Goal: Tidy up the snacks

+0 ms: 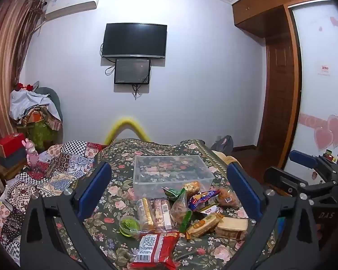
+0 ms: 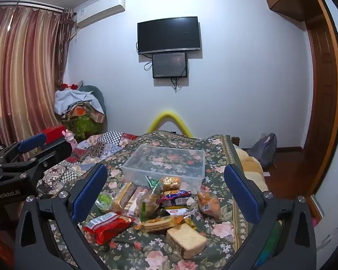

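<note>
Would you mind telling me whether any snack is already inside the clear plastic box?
No, the clear box shows only the floral bedspread through its bottom.

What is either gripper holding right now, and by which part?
Nothing. The left gripper and right gripper are both wide open above the snack pile, touching none.

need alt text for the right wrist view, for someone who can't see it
A pile of wrapped snacks lies on a floral bedspread in front of an empty clear plastic bin, framed by the open right tongs holding nothing. The left tongs hang at the left edge; a dark TV hangs on the far wall.
</note>
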`<state>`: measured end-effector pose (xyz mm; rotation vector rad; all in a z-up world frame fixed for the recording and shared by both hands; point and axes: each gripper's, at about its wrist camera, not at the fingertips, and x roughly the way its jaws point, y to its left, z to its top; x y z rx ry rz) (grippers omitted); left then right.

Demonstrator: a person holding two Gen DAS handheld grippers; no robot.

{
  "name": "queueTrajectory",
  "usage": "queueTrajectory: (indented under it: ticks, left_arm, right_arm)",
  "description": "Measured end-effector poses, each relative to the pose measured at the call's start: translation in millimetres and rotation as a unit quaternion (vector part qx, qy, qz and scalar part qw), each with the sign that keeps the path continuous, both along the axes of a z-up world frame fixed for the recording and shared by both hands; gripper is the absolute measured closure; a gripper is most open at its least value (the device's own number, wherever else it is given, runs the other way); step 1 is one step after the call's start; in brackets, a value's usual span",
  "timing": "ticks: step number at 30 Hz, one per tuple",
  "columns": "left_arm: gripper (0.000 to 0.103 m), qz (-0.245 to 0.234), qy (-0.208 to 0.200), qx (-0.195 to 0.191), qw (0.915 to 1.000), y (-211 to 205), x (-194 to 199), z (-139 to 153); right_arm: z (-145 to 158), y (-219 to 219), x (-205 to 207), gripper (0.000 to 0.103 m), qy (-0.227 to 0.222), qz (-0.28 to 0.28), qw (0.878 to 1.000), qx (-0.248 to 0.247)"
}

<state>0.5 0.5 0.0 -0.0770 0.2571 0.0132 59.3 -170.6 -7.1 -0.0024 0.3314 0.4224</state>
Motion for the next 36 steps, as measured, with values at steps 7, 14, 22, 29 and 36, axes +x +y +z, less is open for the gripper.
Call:
queueTrajectory:
  ticks: [7,14,22,29,36]
  left_arm:
    - [0.0,0.005,-0.01,0.009,0.9999,-5.3,-3.0,-2.9]
    - [0.0,0.002,-0.007,0.011,0.9999,-1.5,-3.0,-1.5]
    - [0.0,0.0,-0.008,0.012,0.9999,-2.0,-5.8,1.5]
    - [0.0,-0.001,-0.006,0.017,0.9998,-4.3,-6.1,1.6]
    - [0.0,-0.002,-0.004,0.015,0.9999,-4.6,-4.6,0.7]
  right_arm:
    - [0.0,-0.8,-1.1,0.0,0.001,0.0,1.0,0.003]
    - [-0.5,-0.6,-0.6,0.0,-0.002,0.0,1.0,0.004]
    - [3.6,-3.0,-4.7,0.0,-0.001,-0.001,1.0,0.01]
    - [4.4,-2.7,-5.2,0.0,-0.001,0.001,1.0,0.012]
    - [4.0,-4.6,-5.3,0.0,-0.003,-0.002,1.0,0.016]
